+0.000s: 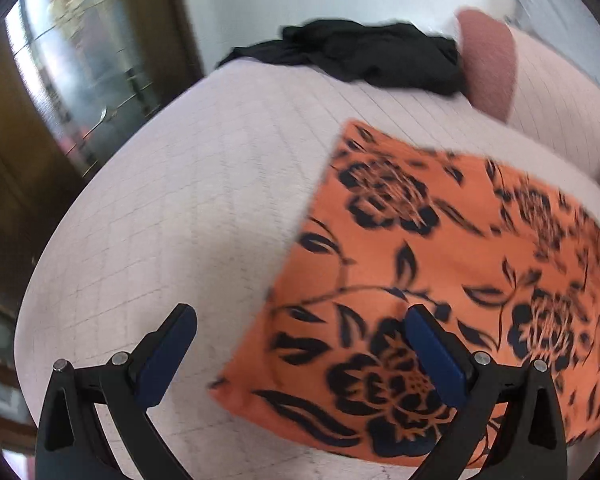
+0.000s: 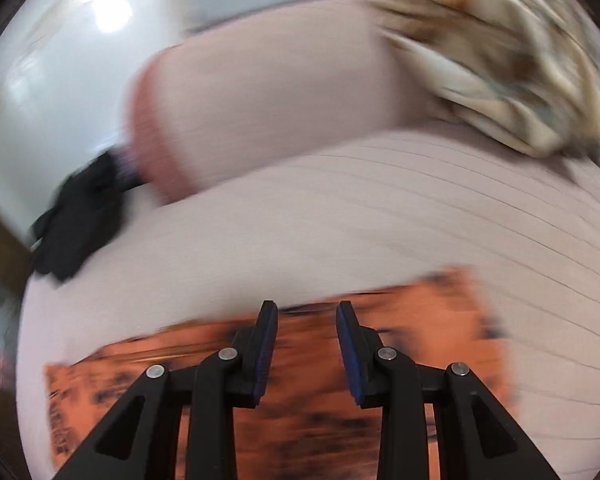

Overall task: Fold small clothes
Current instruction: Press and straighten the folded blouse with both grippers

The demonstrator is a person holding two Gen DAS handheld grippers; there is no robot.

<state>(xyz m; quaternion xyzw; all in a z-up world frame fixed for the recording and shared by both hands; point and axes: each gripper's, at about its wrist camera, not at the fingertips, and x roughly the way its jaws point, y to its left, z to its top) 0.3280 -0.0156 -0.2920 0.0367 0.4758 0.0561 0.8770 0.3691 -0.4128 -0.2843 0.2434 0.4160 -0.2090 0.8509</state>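
Left wrist view, left to right: a dark wooden door or cabinet with a reflective glass panel (image 1: 72, 80) stands at the far left, beyond the bed (image 1: 188, 208), which is covered in a pale pink sheet with a faint grid pattern. The left hand-held gripper (image 1: 300, 316) has its jaws spread wide, released, with nothing between them. Its left finger is over bare sheet; its right finger is over the near left part of the orange floral cloth (image 1: 440, 264). This cloth lies flat on the near right of the bed, and its black flower print is readable in this view. At the far edge of the bed a crumpled black garment (image 1: 372, 56) lies just beside a pink pillow (image 1: 488, 64).

Right wrist view, left to right: the image is heavily blurred. The black garment (image 2: 80, 220) appears at the far left, with the pink pillow (image 2: 260, 92) to its right. The right hand-held gripper (image 2: 307, 312) has its jaws partly apart, with a clear gap and no fabric in it; released. It is over the far edge of the orange floral cloth (image 2: 420, 320), whose print is smeared here. Only this view shows the rumpled beige and brown fabric (image 2: 500, 48) heaped at the far right, on the pillow's right end. The glass panel is shown only in the left wrist view.
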